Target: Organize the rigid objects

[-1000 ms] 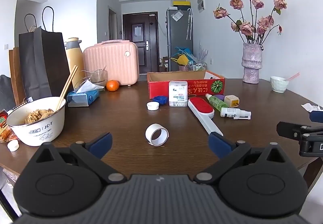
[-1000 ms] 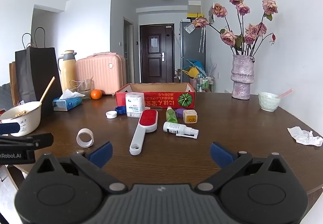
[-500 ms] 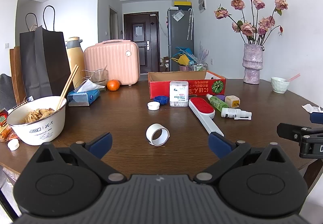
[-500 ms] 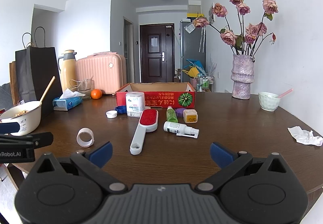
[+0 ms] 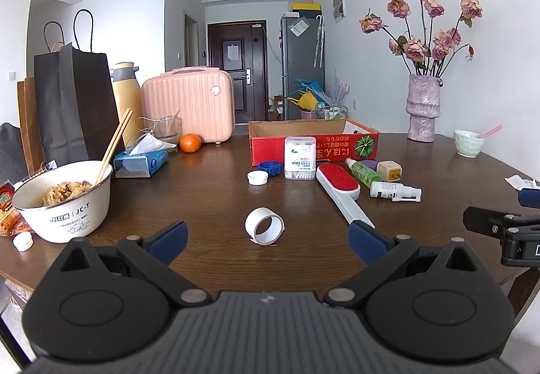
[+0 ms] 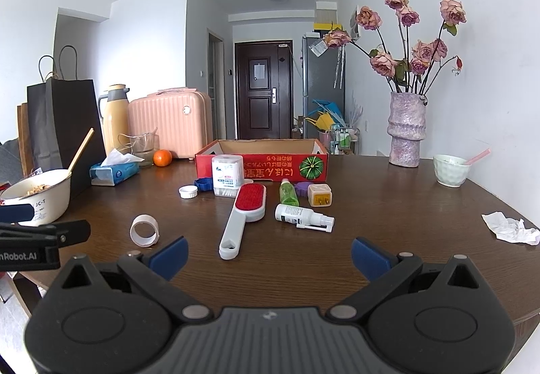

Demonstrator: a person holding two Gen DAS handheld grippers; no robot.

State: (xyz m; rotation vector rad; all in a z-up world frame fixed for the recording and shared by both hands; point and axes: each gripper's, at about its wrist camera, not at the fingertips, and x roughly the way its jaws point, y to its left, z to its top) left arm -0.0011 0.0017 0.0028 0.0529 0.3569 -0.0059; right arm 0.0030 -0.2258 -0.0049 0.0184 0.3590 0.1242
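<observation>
A red cardboard box (image 5: 314,143) (image 6: 263,168) stands open at the middle of the dark wooden table. In front of it lie a cotton-swab box (image 5: 299,158) (image 6: 227,175), a blue cap (image 5: 270,168), a white cap (image 5: 257,177) (image 6: 188,192), a red-and-white lint brush (image 5: 341,192) (image 6: 243,219), a green bottle (image 5: 362,170) (image 6: 288,192), a small yellow cube (image 5: 389,170) (image 6: 320,195) and a white spray bottle (image 5: 395,191) (image 6: 303,217). A white tape ring (image 5: 264,226) (image 6: 144,230) lies nearest. My left gripper (image 5: 266,239) is open just behind the ring. My right gripper (image 6: 268,254) is open near the brush handle. Both hold nothing.
At the left stand a noodle bowl with chopsticks (image 5: 64,202), a tissue pack (image 5: 140,161), an orange (image 5: 190,142), a pink case (image 5: 189,112), a flask and paper bags. A flower vase (image 6: 405,127), a small bowl (image 6: 450,170) and crumpled paper (image 6: 509,227) are at the right.
Both grippers have barely shifted; the view has drifted slightly. No object has moved.
</observation>
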